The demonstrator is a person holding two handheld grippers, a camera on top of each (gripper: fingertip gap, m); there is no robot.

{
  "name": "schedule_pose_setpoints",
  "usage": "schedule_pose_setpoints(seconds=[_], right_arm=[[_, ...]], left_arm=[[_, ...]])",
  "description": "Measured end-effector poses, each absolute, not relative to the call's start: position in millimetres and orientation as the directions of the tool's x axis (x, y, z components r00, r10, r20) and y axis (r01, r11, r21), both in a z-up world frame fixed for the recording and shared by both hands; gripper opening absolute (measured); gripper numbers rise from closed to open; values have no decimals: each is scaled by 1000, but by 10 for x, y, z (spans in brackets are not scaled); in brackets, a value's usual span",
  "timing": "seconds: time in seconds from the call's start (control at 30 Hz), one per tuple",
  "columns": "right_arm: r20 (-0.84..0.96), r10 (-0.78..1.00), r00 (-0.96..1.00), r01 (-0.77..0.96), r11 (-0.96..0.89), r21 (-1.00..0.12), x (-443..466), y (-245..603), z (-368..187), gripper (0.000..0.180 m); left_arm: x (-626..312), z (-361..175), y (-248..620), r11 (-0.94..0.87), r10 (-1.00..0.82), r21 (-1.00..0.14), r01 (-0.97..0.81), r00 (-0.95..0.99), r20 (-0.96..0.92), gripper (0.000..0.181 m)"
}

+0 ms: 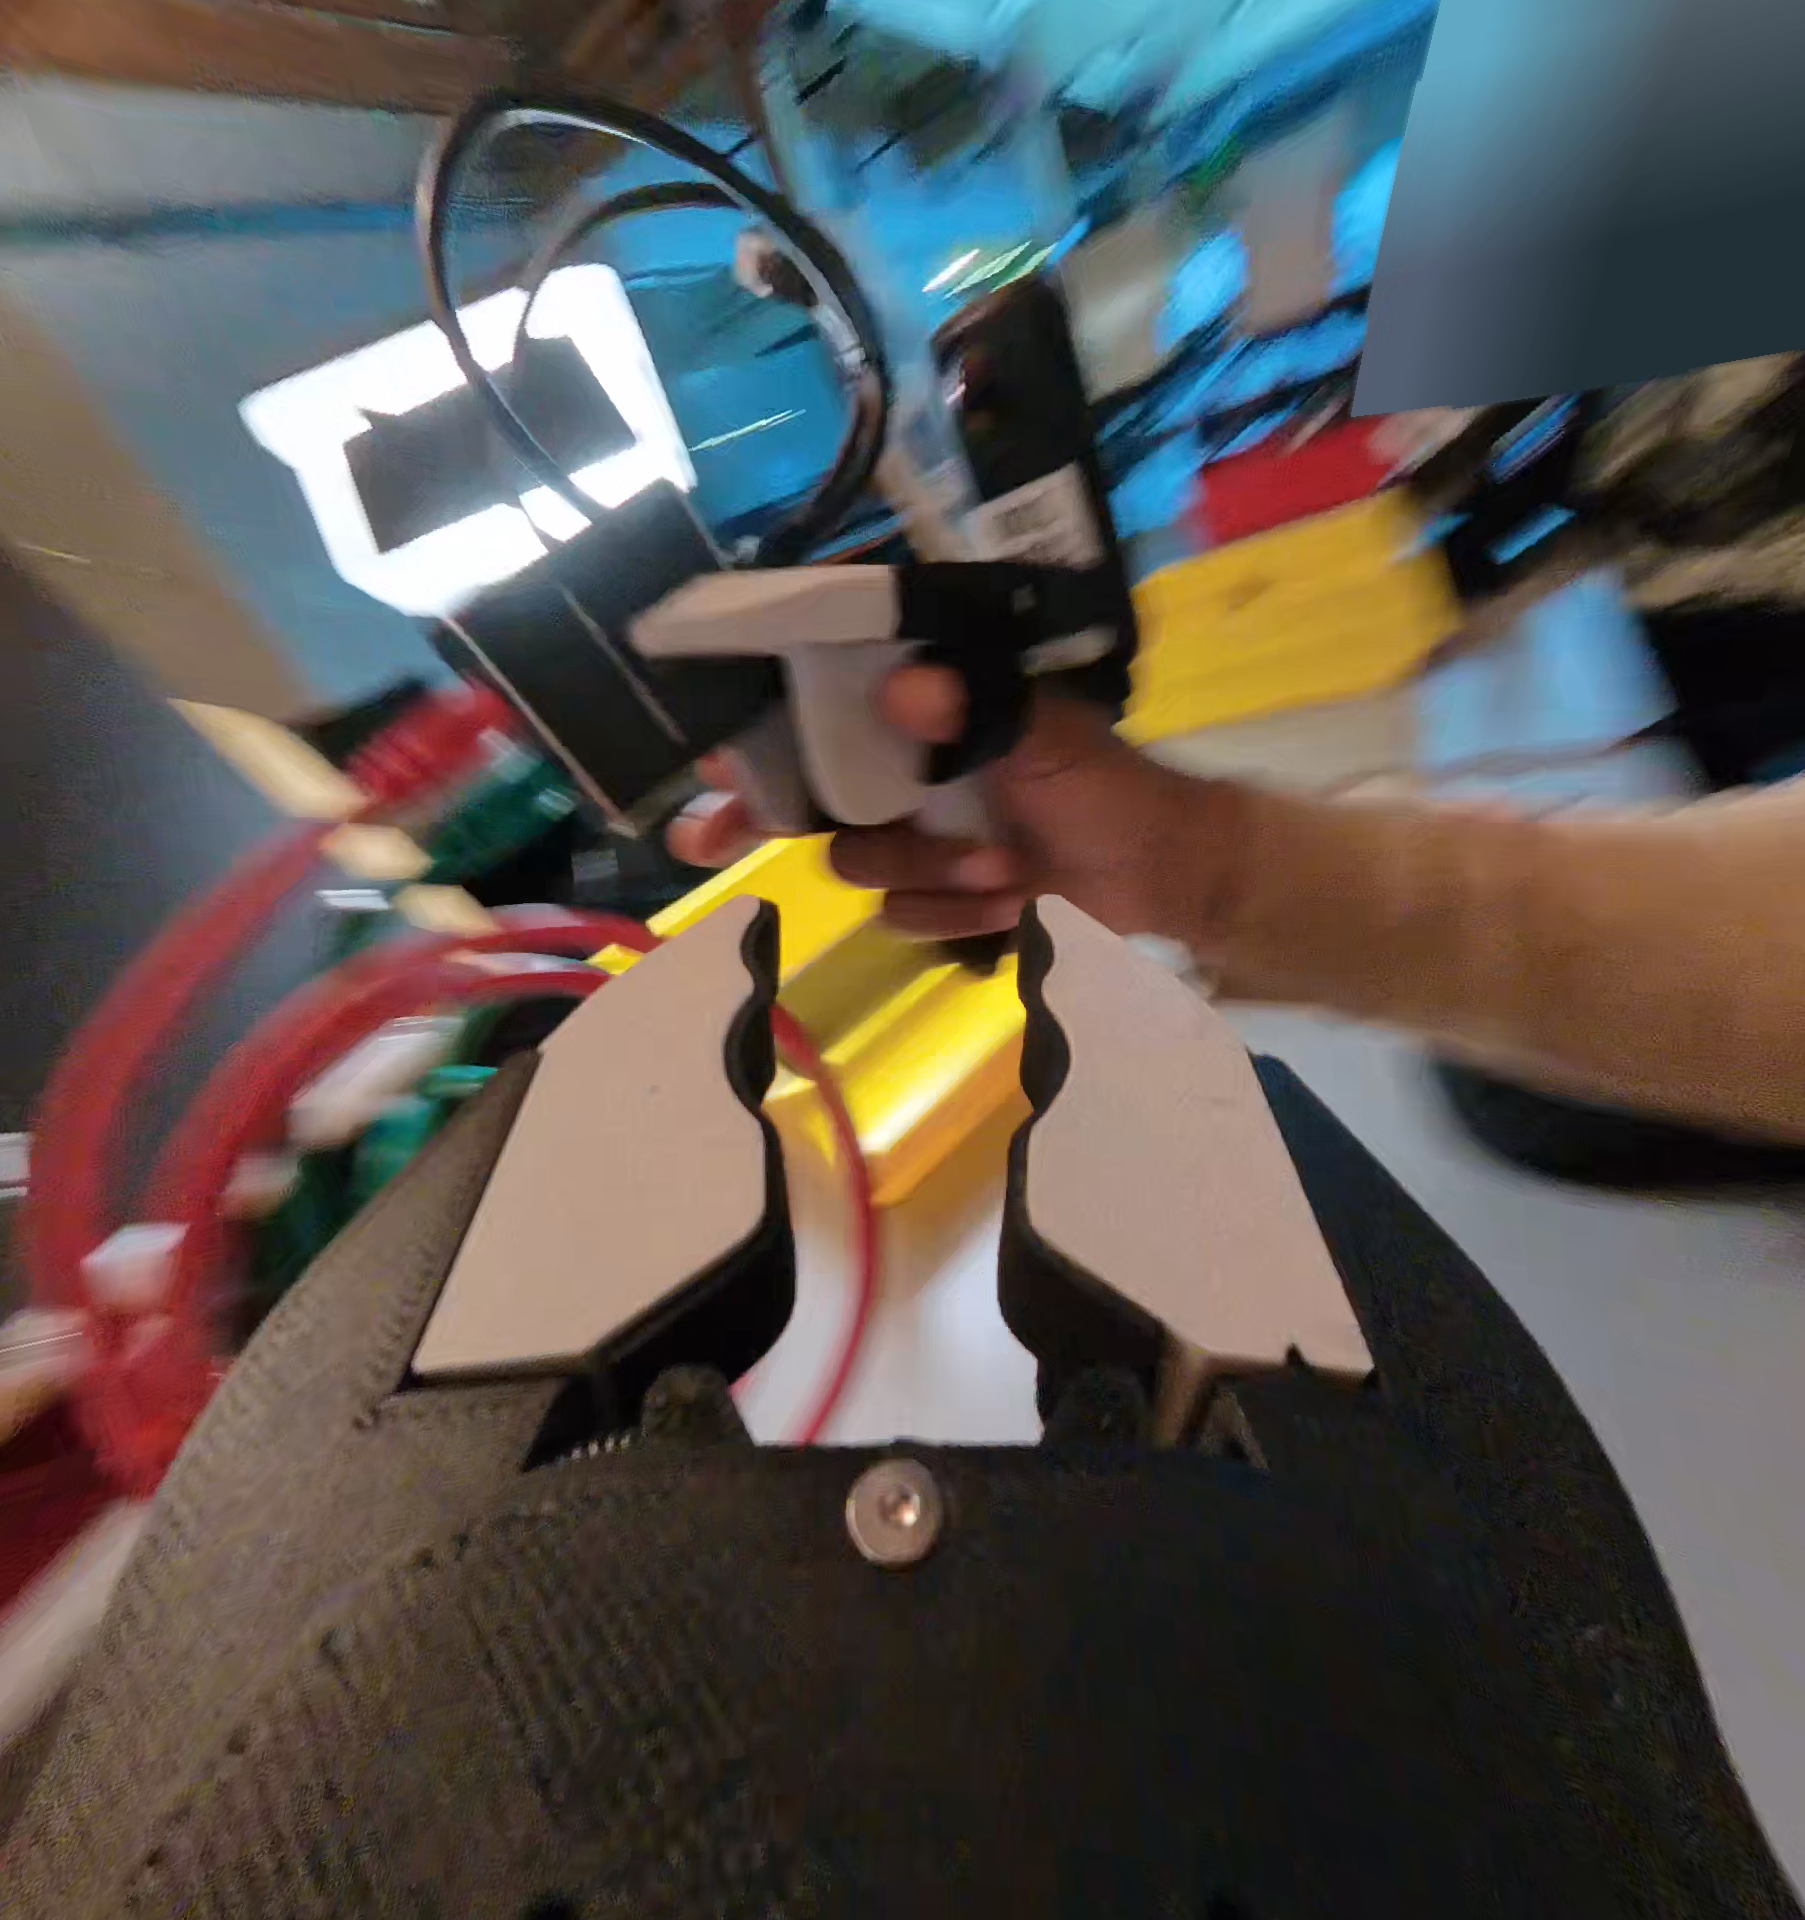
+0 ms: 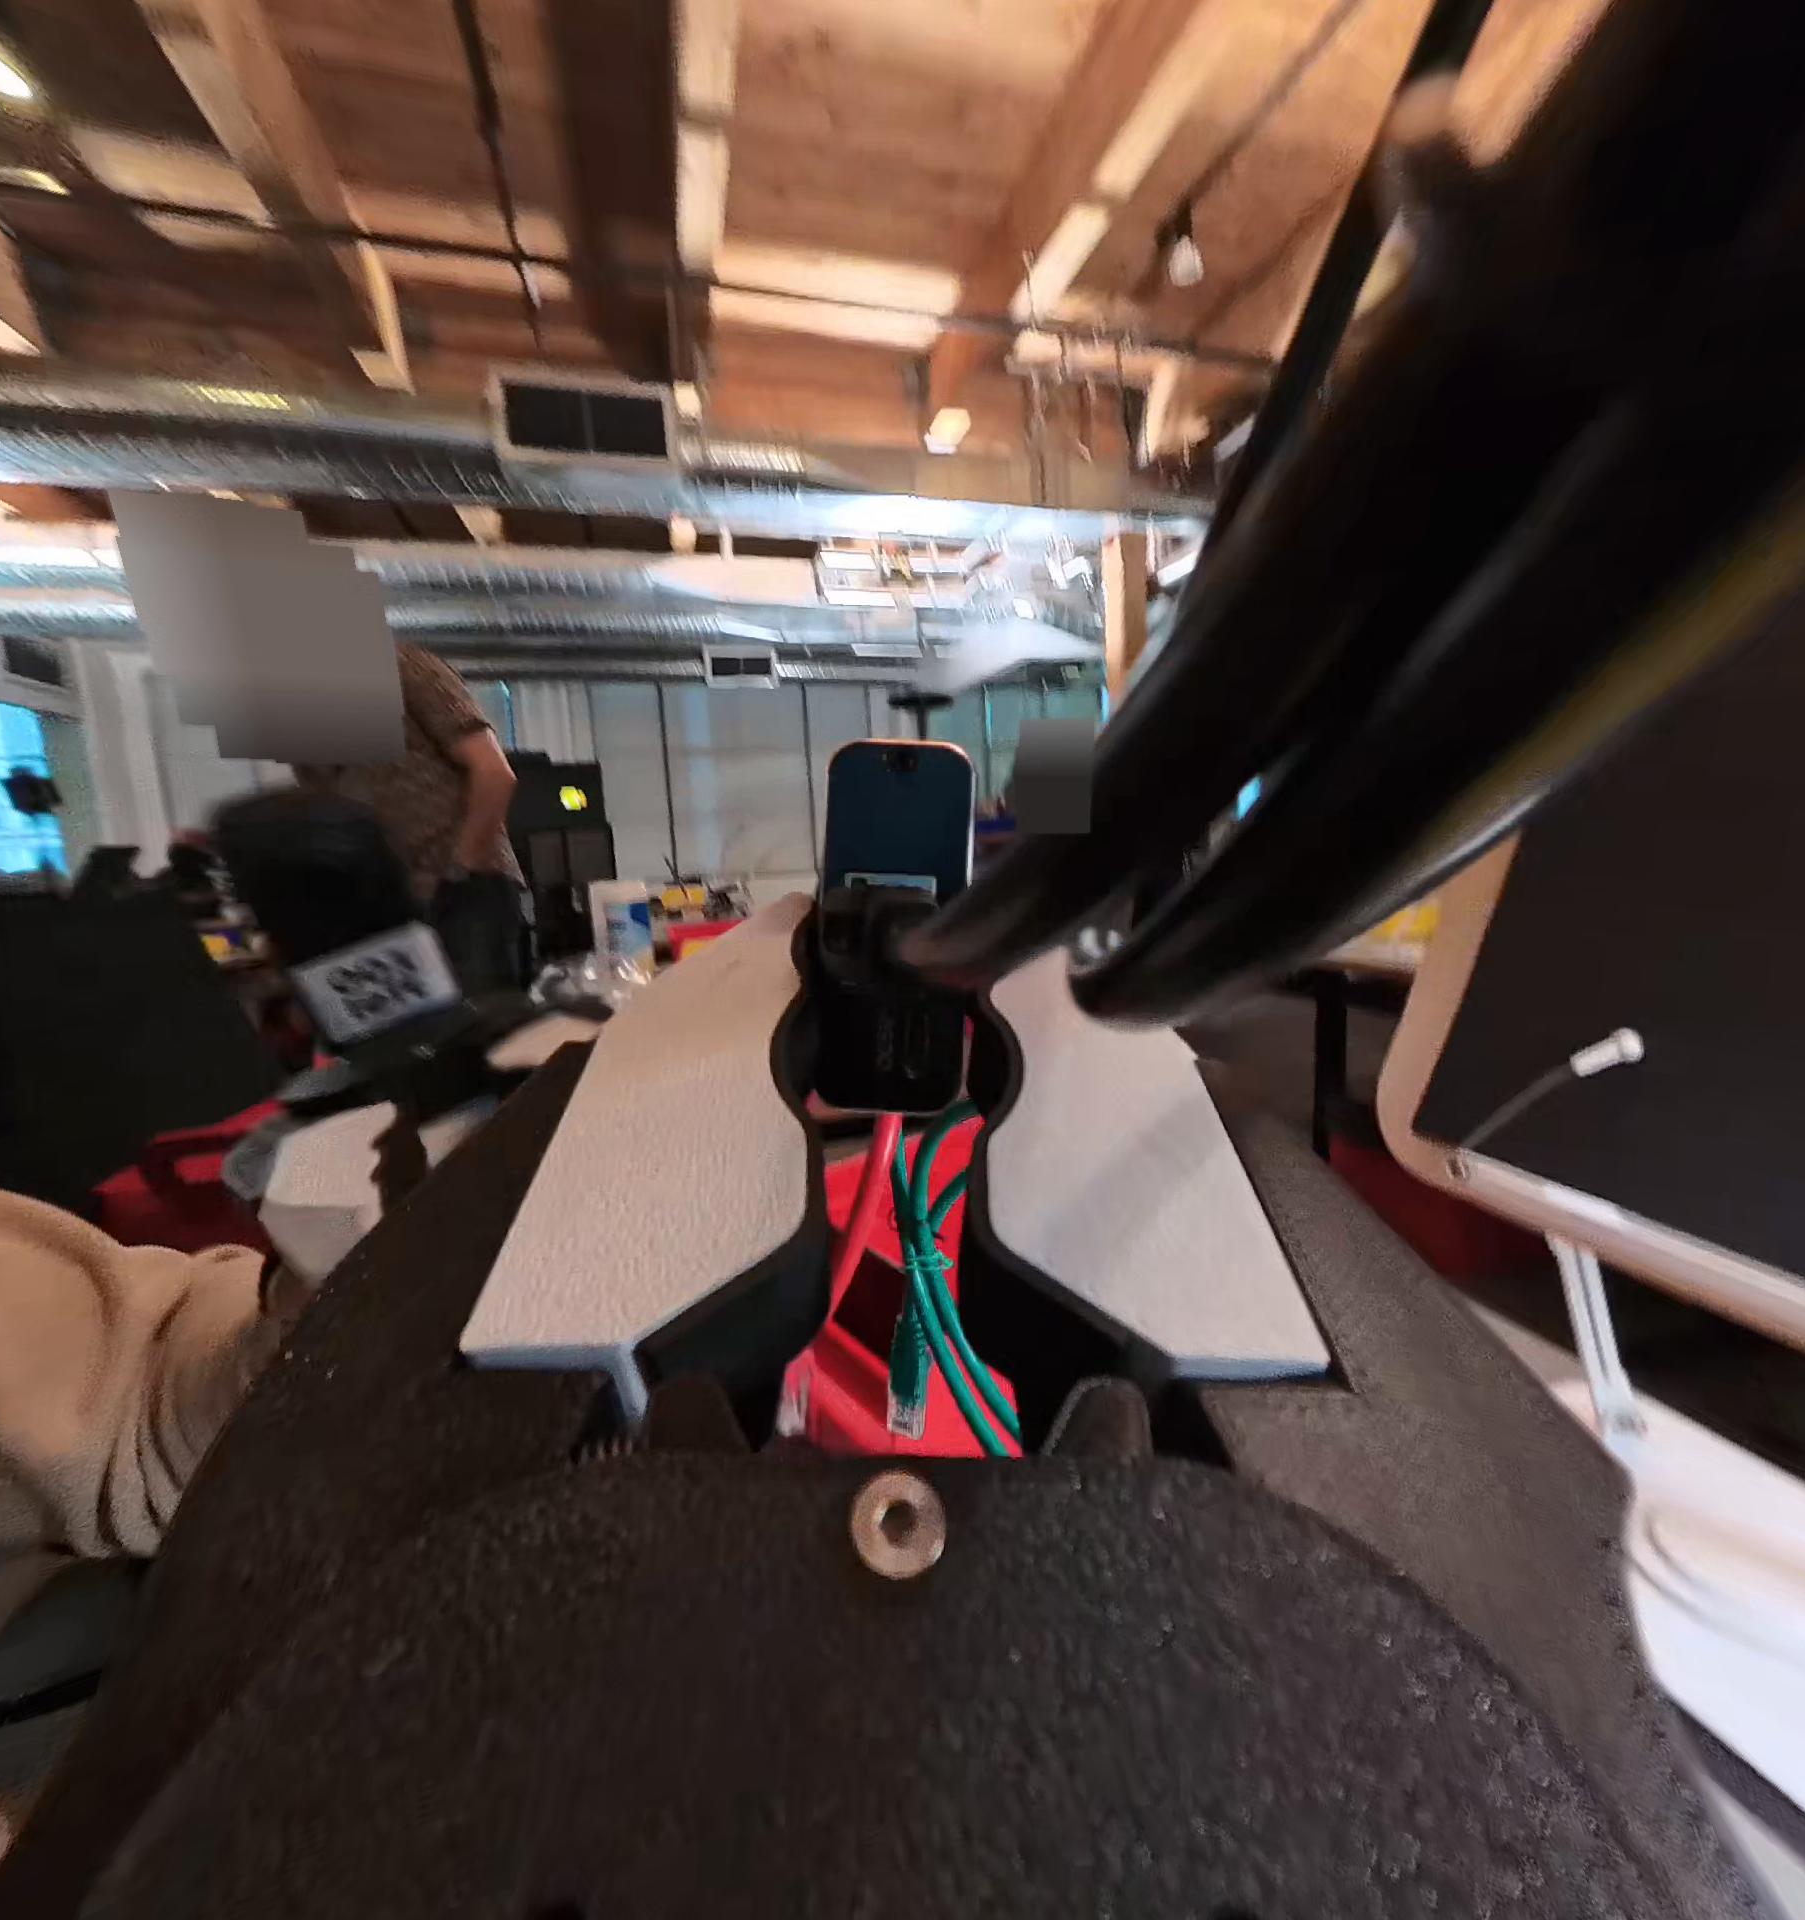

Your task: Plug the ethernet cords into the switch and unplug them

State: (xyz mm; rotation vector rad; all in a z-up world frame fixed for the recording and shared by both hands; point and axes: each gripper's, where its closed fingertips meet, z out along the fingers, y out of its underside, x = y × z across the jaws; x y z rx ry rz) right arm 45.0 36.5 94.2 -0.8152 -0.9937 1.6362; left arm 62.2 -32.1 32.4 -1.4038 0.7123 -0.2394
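Neither cord is in hand, and no switch can be made out in either view, so this reads as the very start or a pause between steps, with both tools held up off the desk (image 1: 1656,1351).

The left tongs (image 1: 898,935) stand partly open with a clear gap between the two grey fingers (image 1: 628,1153), and nothing is between them. Below and beyond them a thin red cord (image 1: 856,1195) loops over the white desk beside a yellow block (image 1: 908,1081). More red cords and green cords (image 1: 503,800) lie bundled toward the left edge of the desk, too blurred to tell the plugs apart. A hand (image 1: 939,810) holds the other tool by its grey grip above the yellow block.

The right tongs (image 2: 893,956) are also partly open and grip nothing. A phone on its black mount (image 2: 893,925) shows through the gap but stands farther off, and thick black cables (image 2: 1397,644) cross the upper right. Down between the fingers a green cord (image 2: 924,1278), tied in a knot, hangs with its clear plug (image 2: 908,1408) against a red bin (image 2: 846,1382), a red cord beside it.

The next move, as I judge it, calls for lowering one tool to a plug, closing on its body squarely, and finding the switch before lining the plug up with a port.
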Motion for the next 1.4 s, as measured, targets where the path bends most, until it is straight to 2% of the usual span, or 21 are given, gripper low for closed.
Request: schedule_pose_setpoints(seconds=[0.07,0.13,0.23,0.37,0.43,0.47,0.53,0.57,0.67,1.03,1.13,1.4], right_arm=[[-9,957,-292,-480,-154,-864,613,293,1117,24],[24,945,-326,-530,-162,-832,722,181,1238,24],[72,929,-363,-580,-165,-798,762,-12,1317,24],[99,937,-335,-568,-117,-815,608,-138,1240,24],[87,937,-339,-532,-115,-839,512,-145,1154,24],[76,940,-332,-524,-117,-843,483,-123,1129,24],[45,949,-313,-530,-135,-837,487,-47,1145,24],[40,956,-292,-525,-125,-842,488,-8,1139,24],[32,963,-266,-485,-105,-868,448,45,1086,24],[-130,853,-505,-316,-323,-892,54,-208,655,25],[-169,831,-530,-311,-376,-873,34,-193,629,24],[-191,799,-571,-246,-388,-888,42,-155,543,24]], left_arm=[[877,263,-395,84,-719,-995,-58,688,-101,44],[1051,112,-366,-15,-781,-1000,2,624,13,49],[1187,-103,-244,-74,-797,-997,18,599,70,51],[1347,-444,-181,-116,-818,-990,-75,572,52,55],[1300,-325,-168,-52,-806,-999,4,590,44,53],[1226,-194,-172,-7,-796,-998,69,604,47,44],[1053,-62,-133,10,-769,-991,132,635,76,44],[956,16,-111,27,-755,-984,178,648,97,53],[593,334,-123,111,-731,-940,321,668,142,48],[196,540,-147,216,-668,-911,350,734,124,50],[165,537,-140,216,-643,-930,297,760,94,50],[126,542,-158,207,-665,-919,335,737,119,46]])
